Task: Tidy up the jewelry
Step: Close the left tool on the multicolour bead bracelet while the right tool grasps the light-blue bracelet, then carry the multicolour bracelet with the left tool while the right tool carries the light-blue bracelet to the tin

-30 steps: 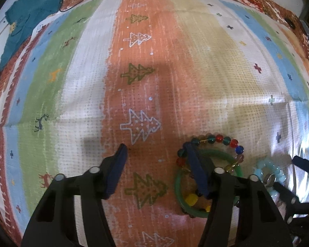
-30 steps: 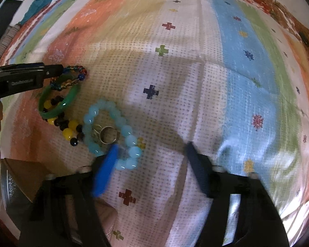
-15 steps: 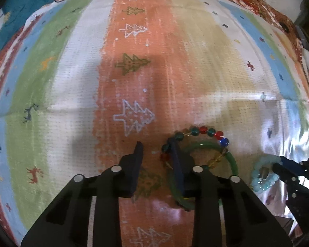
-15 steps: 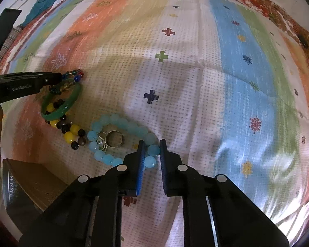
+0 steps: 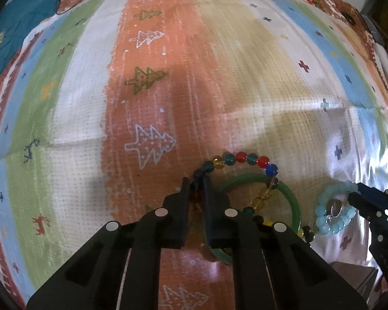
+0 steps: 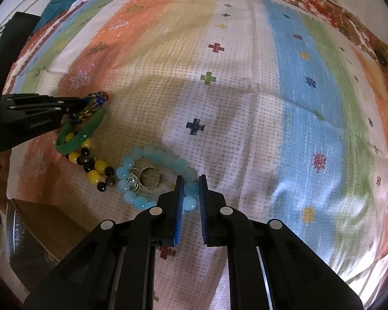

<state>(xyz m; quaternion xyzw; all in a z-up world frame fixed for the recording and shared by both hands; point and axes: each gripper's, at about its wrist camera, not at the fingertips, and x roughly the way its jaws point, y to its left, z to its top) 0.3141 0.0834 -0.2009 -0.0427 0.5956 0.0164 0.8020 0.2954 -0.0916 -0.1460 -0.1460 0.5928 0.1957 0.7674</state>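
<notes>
1. Left wrist view, change: the left gripper (image 5: 196, 180) jaws, wide apart a second ago with one finger inside the green bangle (image 5: 292, 199), have since been closed onto the multicolour bead bracelet (image 5: 241, 158); dark beads are now pinched between the pads. The bracelet is draped over the bangle on the striped bedspread (image 5: 90, 103).
2. Same view: the right gripper (image 5: 354, 193) is seen at the right edge, closed onto the pale blue bead bracelet (image 5: 323, 222), with a silver ring (image 5: 333, 208) lying inside that loop.
3. Right wrist view, change: the right gripper (image 6: 190, 180) jaws were wide earlier and have been brought narrow; blue beads of the pale blue bead bracelet (image 6: 152, 153) are now clamped between them. The silver ring (image 6: 148, 178) is untouched inside the loop.
4. Same view: the left gripper (image 6: 75, 103) is seen at the multicolour bead bracelet (image 6: 97, 100); a yellow-and-black bead bracelet (image 6: 95, 168) lies between the green bangle (image 6: 80, 134) and the blue one. A brown box (image 6: 46, 222) is partly seen at lower left.
5. Step judged: both grasps made, lift not yet done. Next move calls for raising each bracelet clear without snagging the bangle or dragging the ring, then carrying them probably toward the box.
</notes>
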